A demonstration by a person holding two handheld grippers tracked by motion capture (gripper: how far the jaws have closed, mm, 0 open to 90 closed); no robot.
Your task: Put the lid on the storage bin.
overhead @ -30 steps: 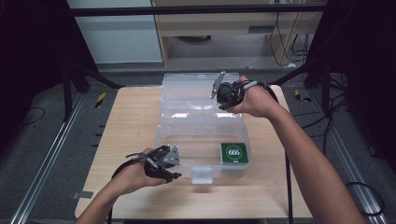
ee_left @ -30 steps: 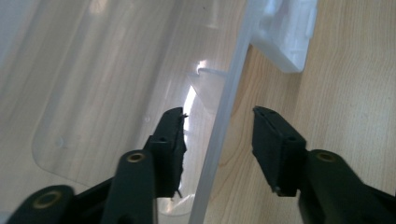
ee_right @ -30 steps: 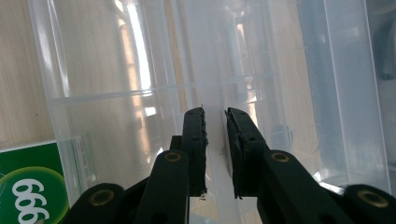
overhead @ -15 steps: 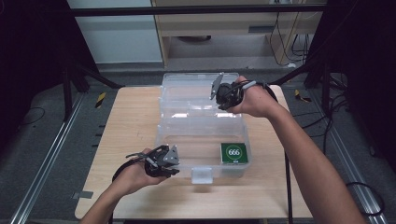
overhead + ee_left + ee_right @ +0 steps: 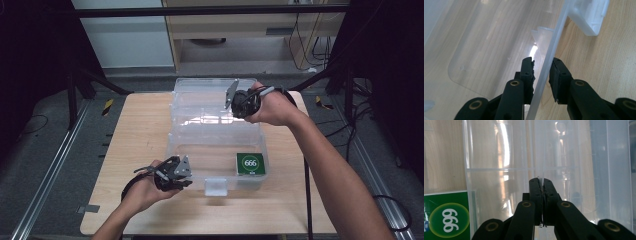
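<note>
1. The clear plastic box point(image 5: 215, 135) sits at the centre of the wooden table point(image 5: 135, 145).
2. Left gripper point(image 5: 541, 72): jaws apart, straddling the box's front rim.
3. Right gripper point(image 5: 540, 182): jaws clamped on a thin clear divider point(image 5: 544, 155) inside the box.

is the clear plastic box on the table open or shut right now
Open. In the high view the clear plastic box has its lid swung back behind the base, with the right gripper clamped on a thin clear edge.
</note>
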